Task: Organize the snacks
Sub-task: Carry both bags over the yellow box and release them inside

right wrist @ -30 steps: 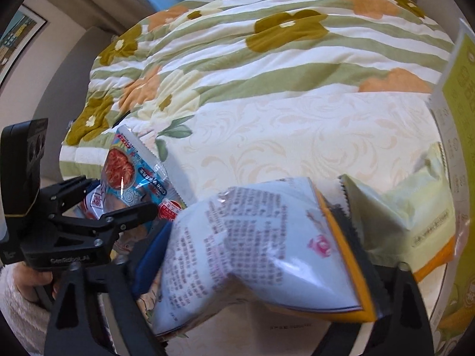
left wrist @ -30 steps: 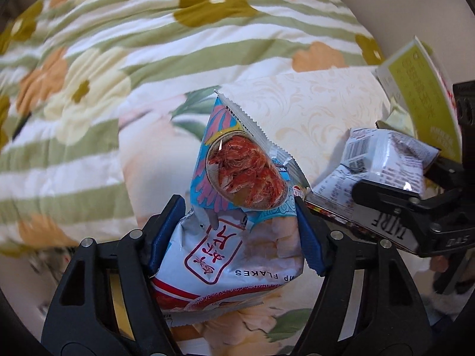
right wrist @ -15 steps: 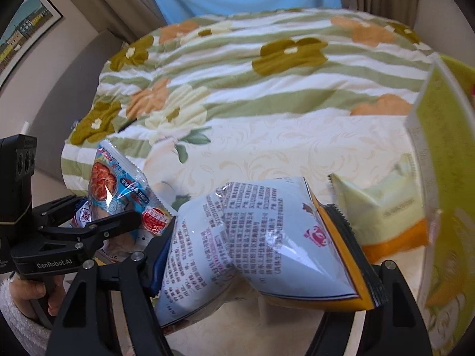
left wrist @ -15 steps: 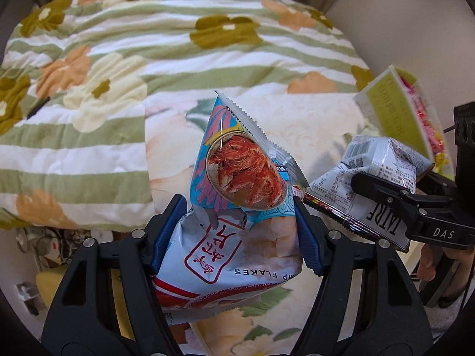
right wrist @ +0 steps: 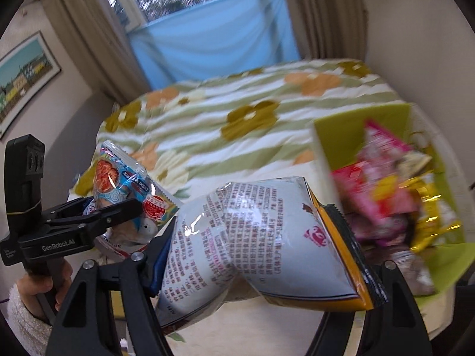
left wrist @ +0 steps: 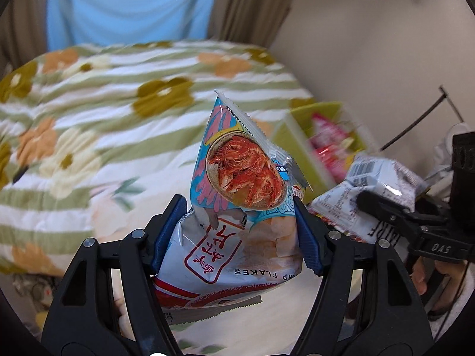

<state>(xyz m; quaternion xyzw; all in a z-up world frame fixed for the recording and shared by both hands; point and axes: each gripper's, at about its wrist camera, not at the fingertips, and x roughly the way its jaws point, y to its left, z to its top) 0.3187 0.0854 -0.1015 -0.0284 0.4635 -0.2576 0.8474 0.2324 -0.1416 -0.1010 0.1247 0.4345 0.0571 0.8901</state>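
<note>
My left gripper [left wrist: 239, 234] is shut on a blue and white shrimp flakes bag [left wrist: 242, 204], held upright above the bed; it also shows in the right wrist view [right wrist: 124, 190]. My right gripper [right wrist: 261, 252] is shut on a white snack bag with an orange edge [right wrist: 261, 237], which shows in the left wrist view [left wrist: 368, 190] at the right. A lime green box [right wrist: 356, 136] holding several pink, red and gold snack packs [right wrist: 386, 190] stands to the right, just beyond the white bag.
A bed with a green-striped flowered quilt [left wrist: 104, 112] fills the middle. A blue curtain [right wrist: 207, 38] and window are behind it, with a beige wall [left wrist: 371, 44] at the right. A framed picture [right wrist: 23, 77] hangs on the left wall.
Both grippers have lifted with their bags; the views now look higher, showing curtain and wall. The green box now shows its open top with the snack packs inside.
</note>
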